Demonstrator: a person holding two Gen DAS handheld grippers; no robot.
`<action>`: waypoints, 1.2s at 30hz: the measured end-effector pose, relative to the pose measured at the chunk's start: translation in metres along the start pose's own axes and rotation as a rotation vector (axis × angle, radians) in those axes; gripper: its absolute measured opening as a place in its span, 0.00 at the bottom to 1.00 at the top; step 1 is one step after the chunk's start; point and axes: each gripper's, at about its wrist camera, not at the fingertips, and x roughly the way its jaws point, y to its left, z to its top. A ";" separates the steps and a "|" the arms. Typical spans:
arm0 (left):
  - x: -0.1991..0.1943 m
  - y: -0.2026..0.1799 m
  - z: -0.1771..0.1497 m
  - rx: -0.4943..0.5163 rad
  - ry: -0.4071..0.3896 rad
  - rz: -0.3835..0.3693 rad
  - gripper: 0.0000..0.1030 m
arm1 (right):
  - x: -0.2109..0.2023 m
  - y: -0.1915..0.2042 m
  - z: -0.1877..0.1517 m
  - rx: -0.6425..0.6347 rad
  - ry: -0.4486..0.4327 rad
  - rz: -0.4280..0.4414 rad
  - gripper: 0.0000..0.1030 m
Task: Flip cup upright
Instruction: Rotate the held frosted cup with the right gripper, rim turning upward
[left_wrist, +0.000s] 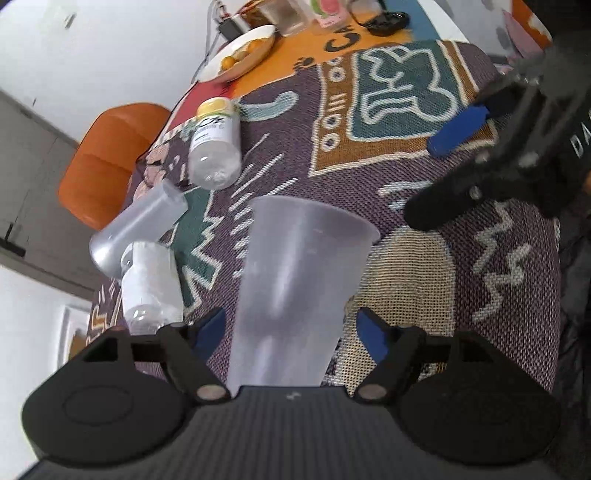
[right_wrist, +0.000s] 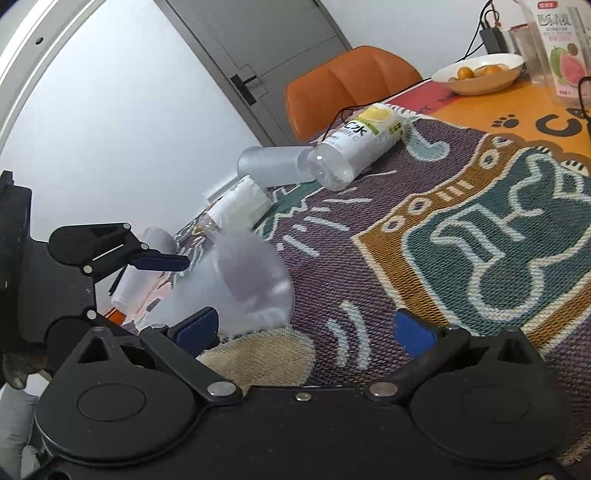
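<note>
Right now the cup (left_wrist: 295, 291), a translucent plastic one, sits between the fingers of the left gripper (left_wrist: 291, 328), base toward the camera and open mouth pointing away over the cloth. In the left wrist view there's a visible gap between each blue pad (left_wrist: 373, 334) and the cup wall, so the jaws look spread wide; can't tell whether anything else of the gripper grips the cup lower down, since its base is hidden behind the gripper body. From the right wrist view the cup (right_wrist: 240, 280) lies tilted, mouth facing the middle of the table, w/ the left gripper (right_wrist: 173, 291) around it at the near left edge.

Right gripper (right_wrist: 306, 328) is spread open, nothing between its fingers, over the patterned tablecloth (right_wrist: 461, 240) near the near edge.

Other stuff toward the left edge: a clear bottle w/ yellow label (left_wrist: 214, 144) on its side, a second frosted cup (left_wrist: 136, 229) on its side just beside it, and a white-wrapped bottle (left_wrist: 151, 288) near that. A bowl of fruit (right_wrist: 480, 72) and a juice carton (right_wrist: 557, 48) sit at the far edge. An orange chair (right_wrist: 347, 85) stands beyond the table.
</note>
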 end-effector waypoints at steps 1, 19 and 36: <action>-0.002 0.002 -0.001 -0.010 -0.003 0.006 0.76 | 0.001 0.001 0.000 0.005 0.007 0.012 1.00; -0.049 0.038 -0.059 -0.344 -0.117 0.161 0.85 | 0.048 0.033 -0.001 0.222 0.116 0.201 1.00; -0.074 0.041 -0.125 -0.791 -0.235 0.370 0.94 | 0.072 0.040 0.003 0.416 0.044 0.021 1.00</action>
